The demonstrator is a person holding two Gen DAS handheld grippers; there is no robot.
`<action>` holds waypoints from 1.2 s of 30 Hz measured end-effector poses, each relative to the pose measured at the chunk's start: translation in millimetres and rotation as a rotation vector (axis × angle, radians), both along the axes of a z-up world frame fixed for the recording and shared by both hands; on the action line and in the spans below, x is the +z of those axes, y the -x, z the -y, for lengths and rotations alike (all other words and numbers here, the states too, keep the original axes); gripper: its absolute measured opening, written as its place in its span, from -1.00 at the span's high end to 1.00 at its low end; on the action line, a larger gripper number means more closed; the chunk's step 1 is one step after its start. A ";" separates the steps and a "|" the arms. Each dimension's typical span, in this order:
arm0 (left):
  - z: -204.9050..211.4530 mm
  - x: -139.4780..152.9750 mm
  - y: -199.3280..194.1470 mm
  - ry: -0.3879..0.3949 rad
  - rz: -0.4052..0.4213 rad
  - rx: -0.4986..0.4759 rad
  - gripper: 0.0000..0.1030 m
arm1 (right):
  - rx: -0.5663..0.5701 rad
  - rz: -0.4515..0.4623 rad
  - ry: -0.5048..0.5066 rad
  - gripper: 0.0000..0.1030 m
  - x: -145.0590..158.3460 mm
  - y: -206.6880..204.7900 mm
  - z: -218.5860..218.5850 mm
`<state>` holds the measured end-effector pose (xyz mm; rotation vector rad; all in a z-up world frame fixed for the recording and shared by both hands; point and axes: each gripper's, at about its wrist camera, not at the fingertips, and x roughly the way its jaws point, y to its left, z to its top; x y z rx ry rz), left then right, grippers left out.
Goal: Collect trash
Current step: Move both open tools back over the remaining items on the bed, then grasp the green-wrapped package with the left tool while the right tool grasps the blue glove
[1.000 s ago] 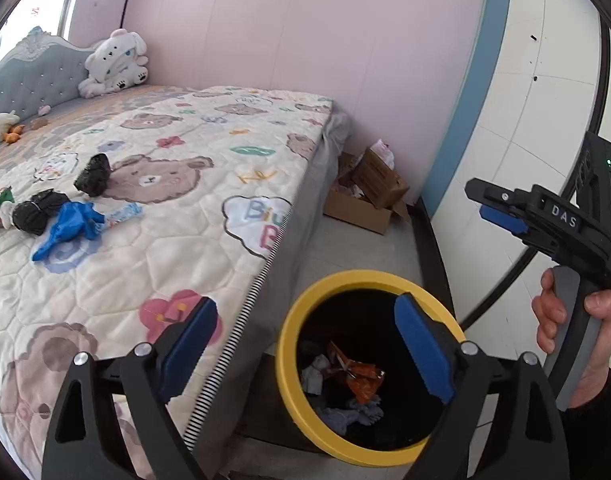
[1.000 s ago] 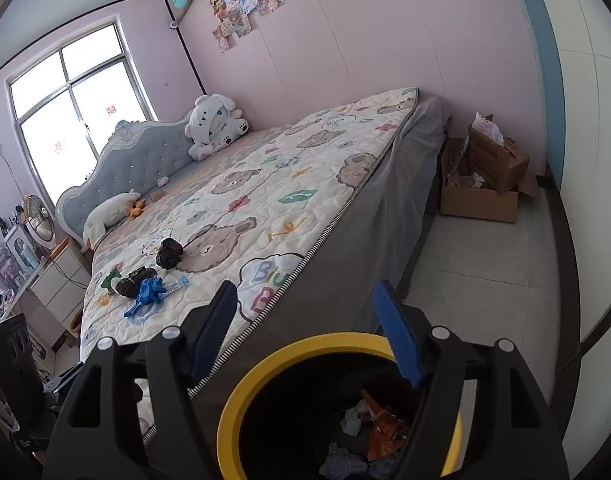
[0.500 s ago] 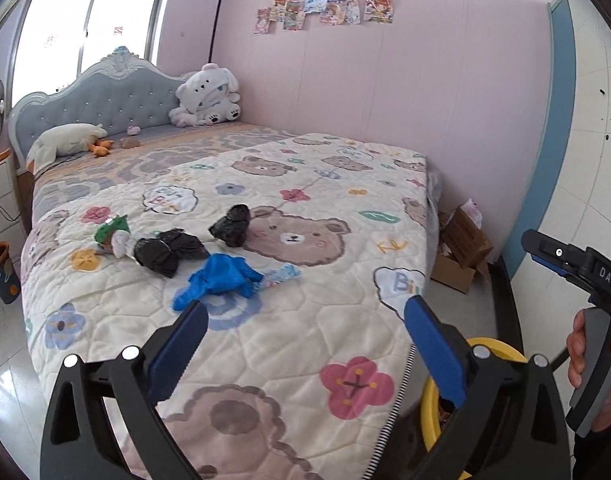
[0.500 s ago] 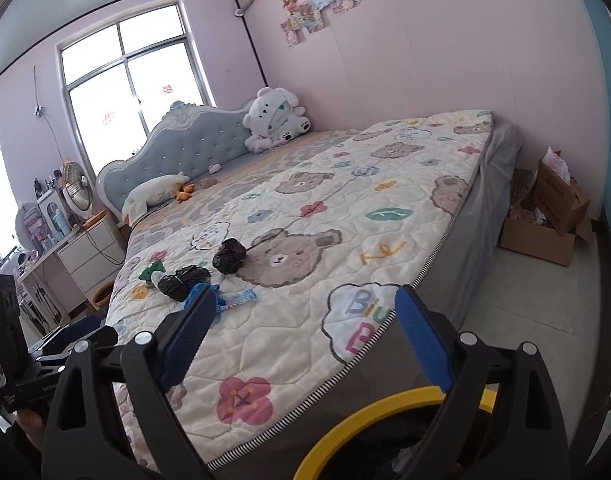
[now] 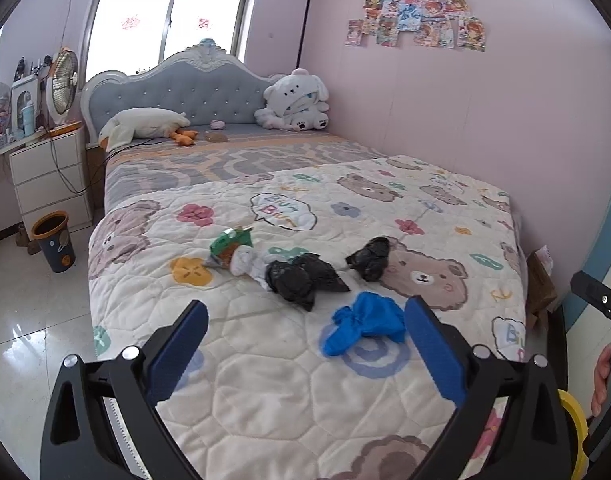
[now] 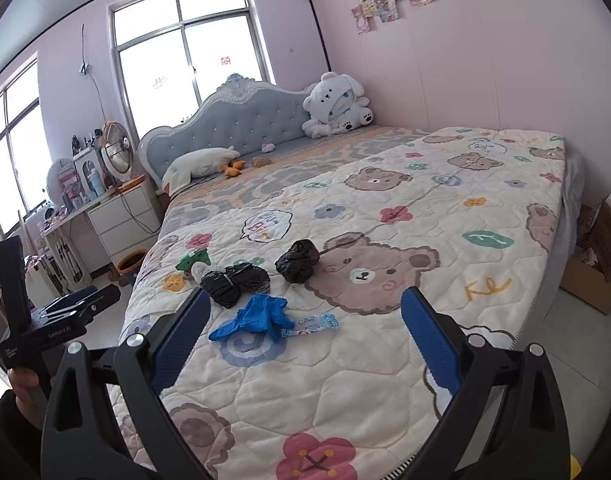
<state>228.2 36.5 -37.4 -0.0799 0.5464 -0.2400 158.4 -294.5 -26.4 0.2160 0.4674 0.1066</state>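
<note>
Hovering near the bed's (image 5: 265, 380) foot edge, both hand-held grippers, left (image 5: 305, 356) wide and right (image 6: 305, 344) opening, stand empty short of the crumpled blue glove (image 5: 365, 322).

The bed (image 5: 265, 380) carries two black bags (image 5: 301, 280), a blue glove (image 5: 365, 322), a green wrapper (image 5: 229, 242) and plush toys (image 5: 295, 102).

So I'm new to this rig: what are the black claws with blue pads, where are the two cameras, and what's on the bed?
Each claw is a hand-held gripper with its own camera looking along its fingers. The left gripper stands open and empty; the right gripper is opening, also empty. Each view catches the other gripper at its edge, held by a hand. On the bedspread lie a blue glove, two black bags, a green wrapper and a small printed wrapper. Nothing is held.
</note>
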 end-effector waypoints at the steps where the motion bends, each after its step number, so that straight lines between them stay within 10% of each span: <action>1: -6.2 -2.0 -6.5 -0.002 -0.005 0.015 -0.84 | 0.016 -0.008 0.003 -0.79 -2.3 -8.9 -6.9; 23: -57.1 -55.5 -179.7 -0.100 -0.113 0.127 -0.84 | 0.148 -0.240 0.050 -0.80 -101.0 -156.7 -82.2; 36: -43.5 -86.4 -254.5 -0.057 -0.167 0.031 -0.83 | 0.207 -0.317 0.066 -0.79 -135.1 -195.8 -106.7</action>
